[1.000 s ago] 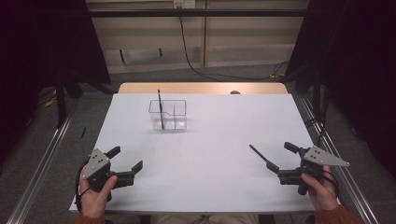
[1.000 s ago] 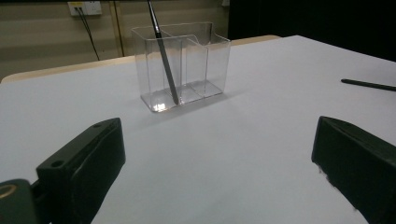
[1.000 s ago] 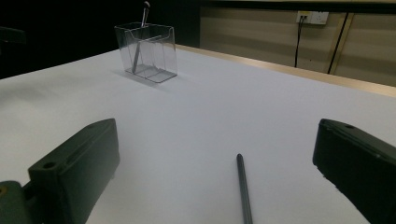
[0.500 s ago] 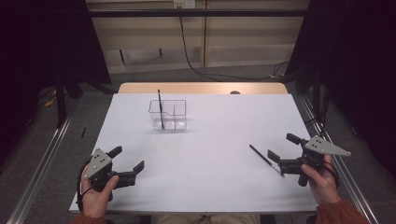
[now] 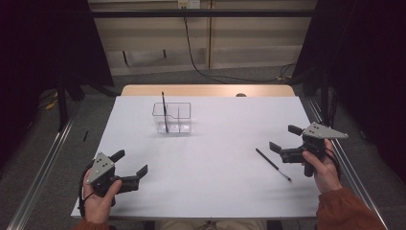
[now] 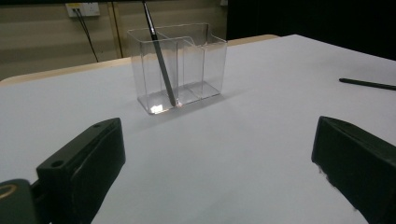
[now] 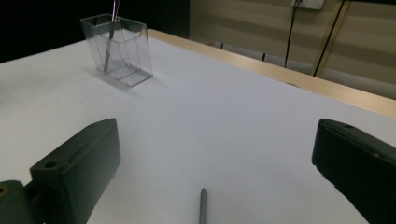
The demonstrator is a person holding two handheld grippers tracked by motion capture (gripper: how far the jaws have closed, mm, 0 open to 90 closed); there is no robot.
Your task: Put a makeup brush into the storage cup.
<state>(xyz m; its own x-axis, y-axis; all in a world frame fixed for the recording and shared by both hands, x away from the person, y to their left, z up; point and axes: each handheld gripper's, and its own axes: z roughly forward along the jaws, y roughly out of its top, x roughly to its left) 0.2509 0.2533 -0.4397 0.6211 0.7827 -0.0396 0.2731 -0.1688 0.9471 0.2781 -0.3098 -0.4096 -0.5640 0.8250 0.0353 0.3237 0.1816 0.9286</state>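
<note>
white tabletop (image 5: 210, 143) under dim light, dark curtains at both sides. right gripper (image 5: 285, 141) has its jaws spread wide and empty, just beside a thin dark pen (image 5: 273, 165) lying flat on the table; in the right gripper view the pen is cut off by the bottom edge. left gripper (image 5: 129, 165) is also wide open, holding nothing. farther back, a clear divided holder (image 5: 172, 117) has a second pen (image 5: 164, 111) leaning in it. no readable writing.
</note>
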